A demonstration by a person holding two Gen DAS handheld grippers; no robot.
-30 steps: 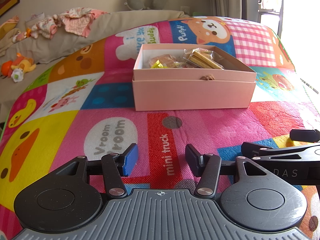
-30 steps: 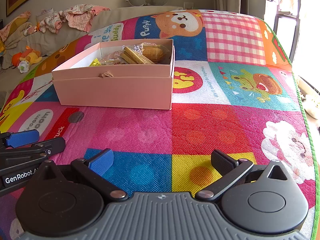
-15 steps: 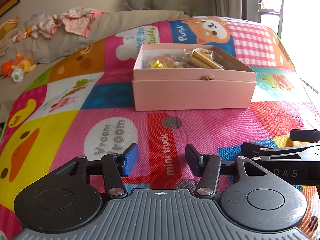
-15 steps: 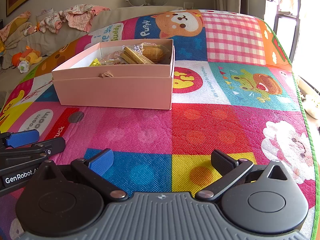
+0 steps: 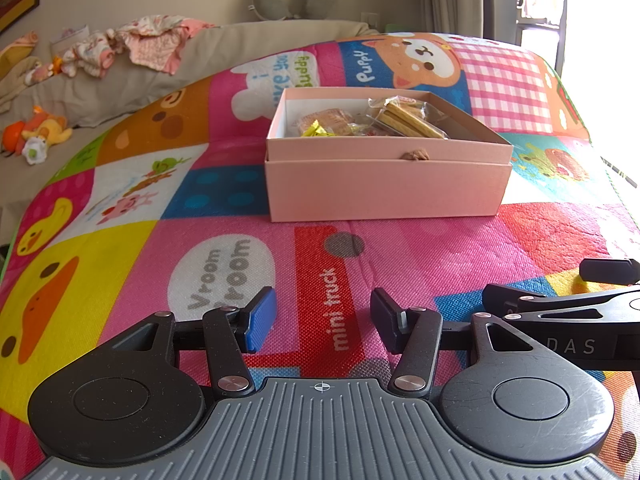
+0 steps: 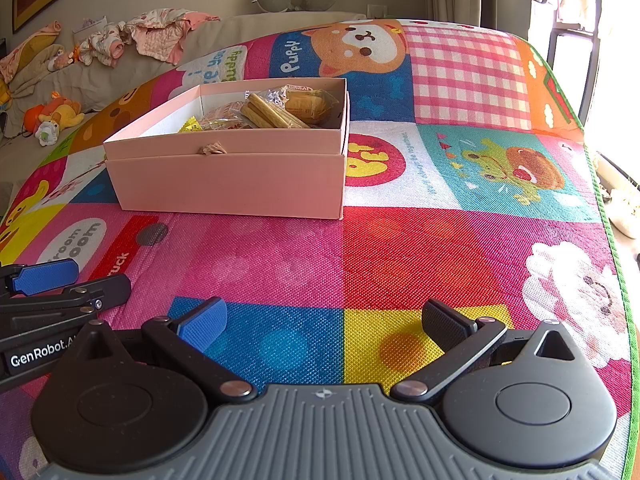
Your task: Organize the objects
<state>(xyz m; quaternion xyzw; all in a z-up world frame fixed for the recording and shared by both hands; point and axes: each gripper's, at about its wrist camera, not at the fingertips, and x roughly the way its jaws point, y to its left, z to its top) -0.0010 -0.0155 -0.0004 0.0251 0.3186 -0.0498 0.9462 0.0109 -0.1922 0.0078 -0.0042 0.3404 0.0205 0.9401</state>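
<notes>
Nothing has changed over the last second: both grippers rest low on the mat, so no step is underway. The left gripper and right gripper are both parted and empty. The box sits far ahead, open, holding wrapped snacks, seemingly already gathered.

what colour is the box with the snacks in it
Pale pink outside, white inside: the box shows best in the right wrist view.
</notes>
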